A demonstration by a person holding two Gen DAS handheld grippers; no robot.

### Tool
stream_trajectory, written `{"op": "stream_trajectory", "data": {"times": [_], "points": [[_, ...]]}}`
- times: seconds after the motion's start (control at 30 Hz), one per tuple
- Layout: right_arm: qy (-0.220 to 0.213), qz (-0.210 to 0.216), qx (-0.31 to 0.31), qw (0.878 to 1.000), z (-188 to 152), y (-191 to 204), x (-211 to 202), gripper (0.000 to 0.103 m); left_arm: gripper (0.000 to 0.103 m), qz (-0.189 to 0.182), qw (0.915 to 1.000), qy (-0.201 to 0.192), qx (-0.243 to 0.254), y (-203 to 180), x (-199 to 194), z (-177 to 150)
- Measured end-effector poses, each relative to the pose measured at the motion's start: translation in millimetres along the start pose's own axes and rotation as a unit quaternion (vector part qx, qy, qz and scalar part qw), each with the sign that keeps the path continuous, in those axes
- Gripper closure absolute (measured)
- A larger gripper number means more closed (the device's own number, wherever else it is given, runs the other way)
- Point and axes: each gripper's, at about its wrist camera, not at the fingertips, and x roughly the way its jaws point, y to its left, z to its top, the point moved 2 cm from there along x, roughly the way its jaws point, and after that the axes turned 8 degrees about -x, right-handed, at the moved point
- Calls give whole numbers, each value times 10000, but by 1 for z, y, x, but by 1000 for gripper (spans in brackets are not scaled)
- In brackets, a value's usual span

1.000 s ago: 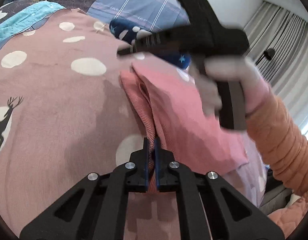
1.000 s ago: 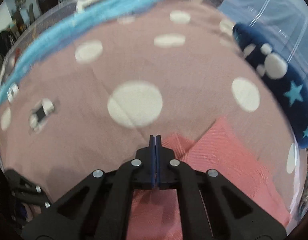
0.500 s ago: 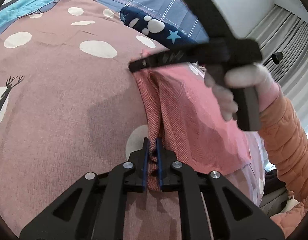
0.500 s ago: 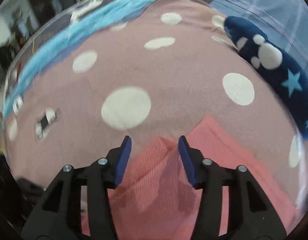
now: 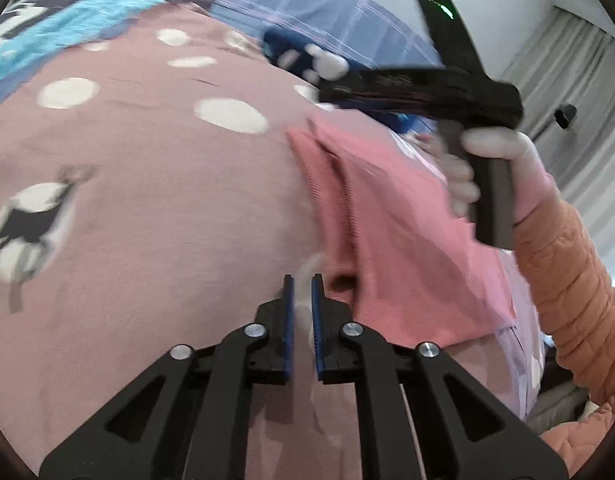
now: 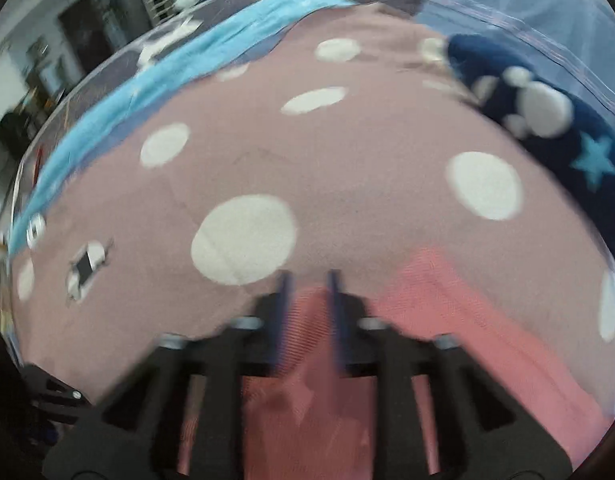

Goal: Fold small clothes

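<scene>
Pink ribbed cloth, the small garment (image 5: 391, 220), lies folded on a dusty-pink bedspread (image 5: 155, 200) with white dots, filling the centre right of the left wrist view. At lower centre the left tool (image 5: 302, 300) has its blue-lined fingers slightly parted with nothing between them, its tips just left of the garment's near edge. At upper right, the right tool (image 6: 307, 292) hangs over the garment's far end; its own blurred view shows it spread, the cloth beneath. A navy star-printed pillow (image 6: 547, 116) sits upper right.

Left of the folded pink garment (image 5: 391, 216) the bedspread (image 5: 155, 200) lay open; the navy pillow (image 6: 555, 120) bounded its far-right edge.
</scene>
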Motion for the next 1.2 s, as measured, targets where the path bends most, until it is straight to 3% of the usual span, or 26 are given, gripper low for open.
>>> {"op": "stream_trajectory", "data": {"times": [0.1,0.2,0.37,0.4,0.47,0.5,0.53,0.6,0.7,0.8,0.9,0.97,1.03,1.07,1.1,1.2], "points": [[83,-366,195,9991,5,-23,-15,63,94,-339,9992,-174,-83,1,-22,-3],[386,-501,333,9974,4,-30,-8,63,81,-557,9983,-126,133,-18,-19,-7],[791,-493,459,9946,-2,-19,21,62,73,-158,9970,263,706,-40,13,-23],[871,-564,446,9936,-1,-18,28,62,74,-135,9967,220,772,-42,12,-24],[865,-822,241,9926,-2,-13,37,65,99,-274,9967,138,757,-40,6,-21],[808,-894,183,9925,-1,-12,36,92,101,-336,9968,103,715,-38,3,-21],[765,-988,153,9920,2,-12,35,102,101,-473,9970,13,618,-35,-5,-20],[467,-836,319,9949,7,-15,23,102,101,-601,9969,-101,495,-32,-14,-20],[23,-670,228,9975,18,-10,2,102,101,-392,9965,-23,742,-39,-11,-25],[184,-597,188,9979,20,-9,17,102,101,-224,9975,251,618,-30,2,-33],[473,-459,172,9977,8,-12,53,102,101,-235,9980,258,536,-27,4,-32],[227,-444,112,9987,10,-13,50,101,98,-148,9978,202,615,-29,0,-33],[298,-268,160,9991,10,-14,43,91,97,-69,9979,147,630,-28,-5,-32],[266,-200,198,9992,9,-15,36,74,97,-47,9980,70,622,-27,-9,-30],[160,-187,234,9994,8,-16,24,67,97,-82,9981,-14,606,-26,-16,-26],[-118,-136,249,9995,-8,-20,-21,66,92,-348,9973,-200,620,-35,-26,-15]]}}
